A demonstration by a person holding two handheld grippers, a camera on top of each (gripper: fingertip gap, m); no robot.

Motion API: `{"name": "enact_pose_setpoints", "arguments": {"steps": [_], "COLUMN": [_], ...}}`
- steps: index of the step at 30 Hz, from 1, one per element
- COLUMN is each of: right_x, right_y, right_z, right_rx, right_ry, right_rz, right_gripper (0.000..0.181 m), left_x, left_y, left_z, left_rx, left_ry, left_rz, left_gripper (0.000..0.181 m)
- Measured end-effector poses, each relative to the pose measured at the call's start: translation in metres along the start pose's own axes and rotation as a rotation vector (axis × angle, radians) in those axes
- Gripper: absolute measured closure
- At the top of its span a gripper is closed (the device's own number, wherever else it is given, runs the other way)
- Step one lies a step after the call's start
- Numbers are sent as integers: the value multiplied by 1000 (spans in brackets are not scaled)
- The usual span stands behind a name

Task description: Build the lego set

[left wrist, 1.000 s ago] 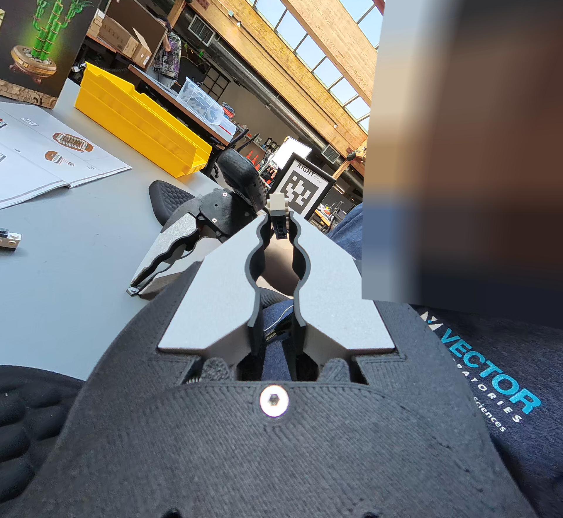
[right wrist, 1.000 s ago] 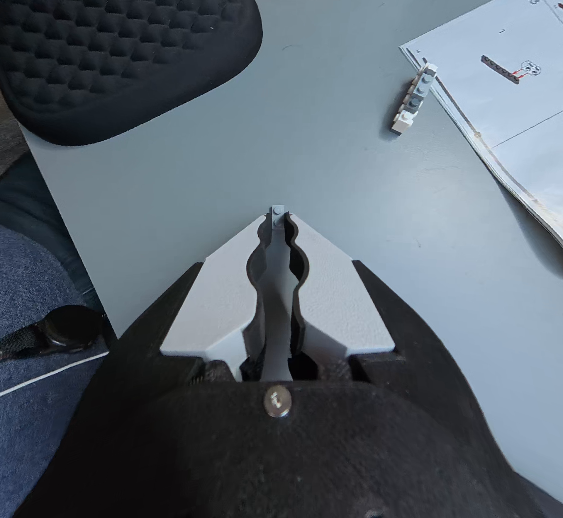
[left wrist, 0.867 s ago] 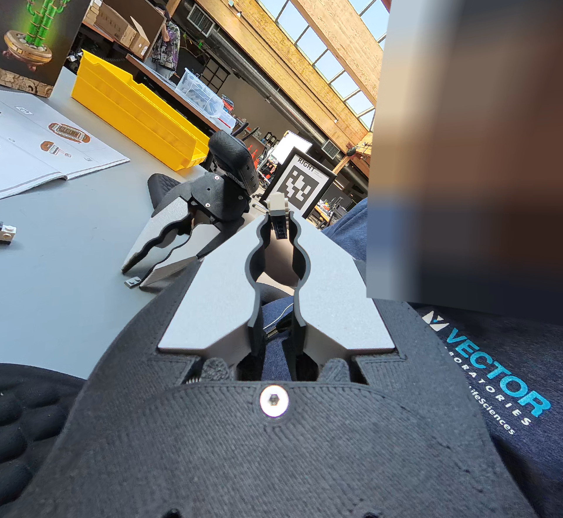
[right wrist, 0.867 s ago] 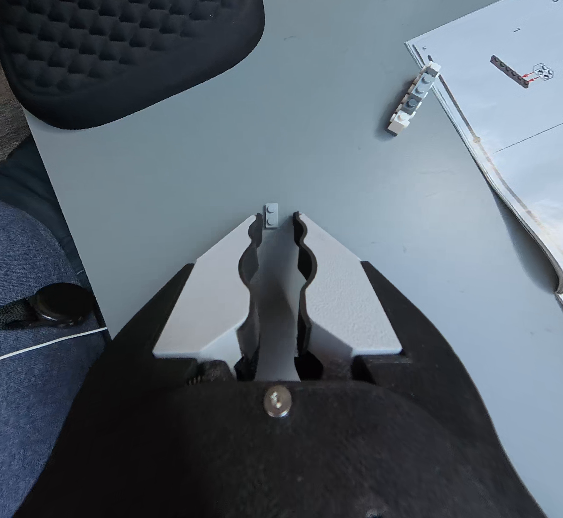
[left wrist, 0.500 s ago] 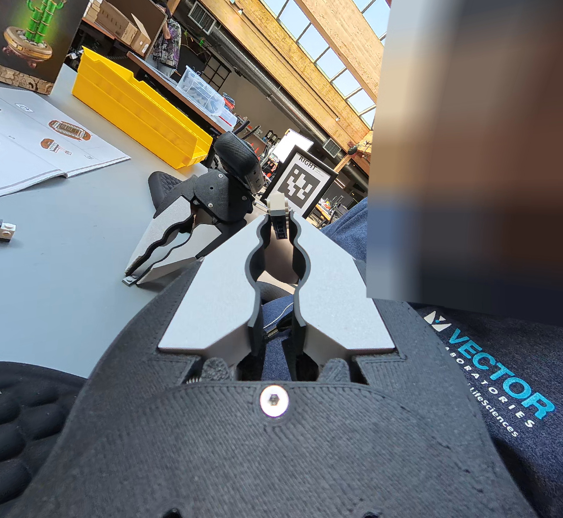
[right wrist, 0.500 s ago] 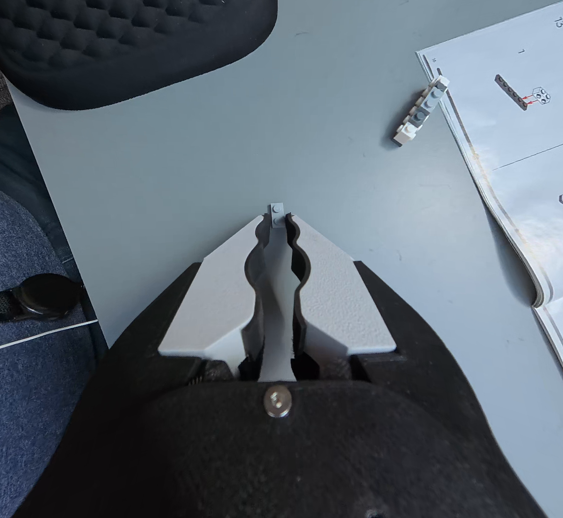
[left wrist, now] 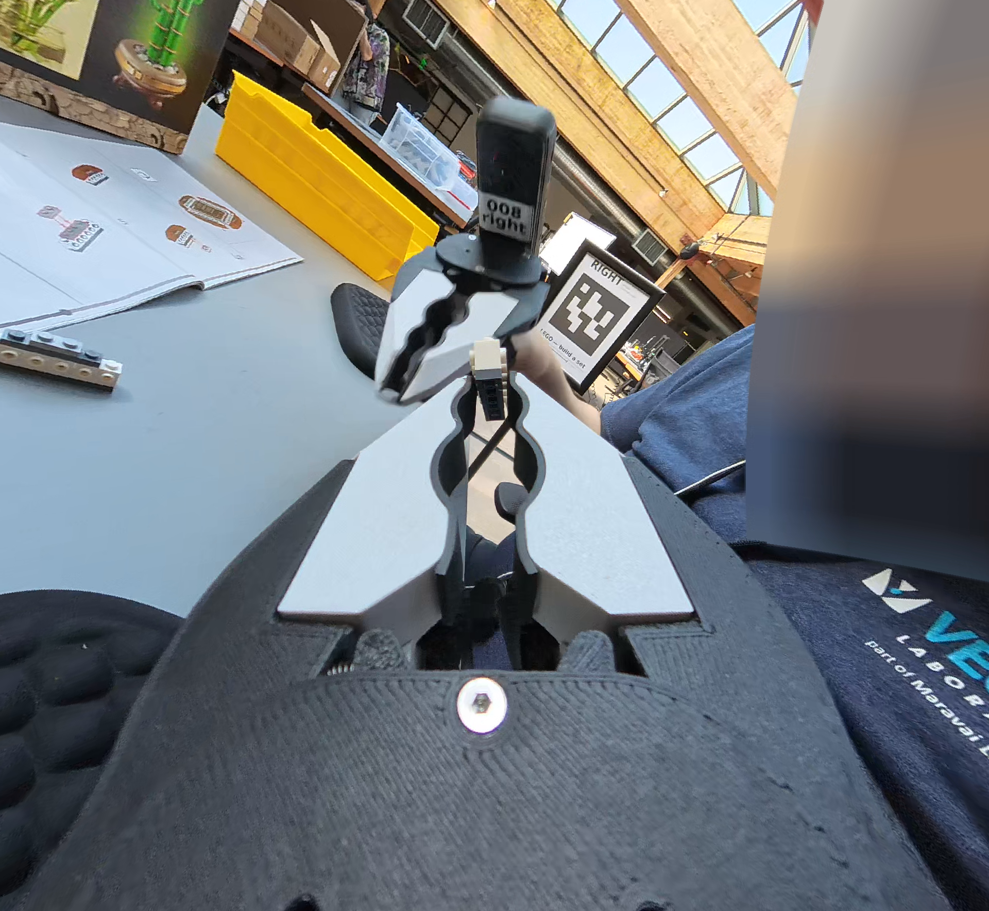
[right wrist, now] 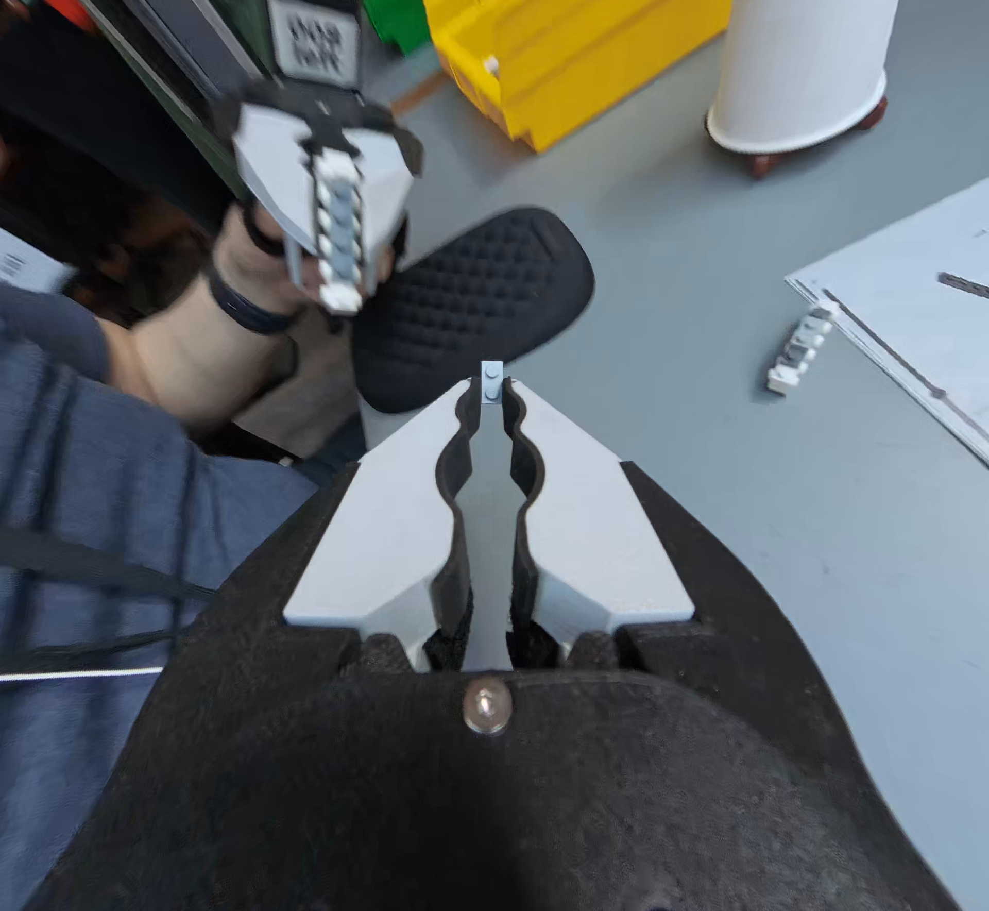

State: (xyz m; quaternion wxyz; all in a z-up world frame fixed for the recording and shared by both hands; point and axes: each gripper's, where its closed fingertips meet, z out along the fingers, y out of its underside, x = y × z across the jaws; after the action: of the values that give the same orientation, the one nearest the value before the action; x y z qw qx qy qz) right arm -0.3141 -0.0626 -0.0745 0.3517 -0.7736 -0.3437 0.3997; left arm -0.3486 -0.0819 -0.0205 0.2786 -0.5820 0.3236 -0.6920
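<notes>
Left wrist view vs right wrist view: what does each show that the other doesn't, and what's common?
Left wrist view only: the bamboo-picture set box, a framed black-and-white marker sign, skylights.

Right wrist view only: a white cylinder with a green band, the small light-grey two-stud plate in the right gripper, studs on the left gripper's white-and-grey strip.

Both: yellow bin, open instruction booklet, loose brick strip on grey table.
</notes>
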Motion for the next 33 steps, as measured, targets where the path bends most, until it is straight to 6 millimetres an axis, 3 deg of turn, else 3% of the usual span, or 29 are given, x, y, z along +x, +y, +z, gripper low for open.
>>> {"name": "enact_pose_setpoints", "arguments": {"steps": [1,3,8,33], "right_x": [-10,-25,-37,-36], "right_y": [-16,-36,-40,-28], "right_z": [-6,-14,-8,1], "right_rx": [66,131,123,27], "right_ry": [-79,-233,-384,-372], "right_rz": [68,181,269,235], "right_gripper": [176,176,176,176], "left_x": [-2,-5,-7,-13], "left_y": [3,7,11,18], "left_z": [3,8,14,15], "left_rx": [-7,-24,-31,-86], "left_ry": [-6,-12,-16,-78], "left_rz": [0,-14,-35,-49], "left_gripper": [172,172,172,172]}}
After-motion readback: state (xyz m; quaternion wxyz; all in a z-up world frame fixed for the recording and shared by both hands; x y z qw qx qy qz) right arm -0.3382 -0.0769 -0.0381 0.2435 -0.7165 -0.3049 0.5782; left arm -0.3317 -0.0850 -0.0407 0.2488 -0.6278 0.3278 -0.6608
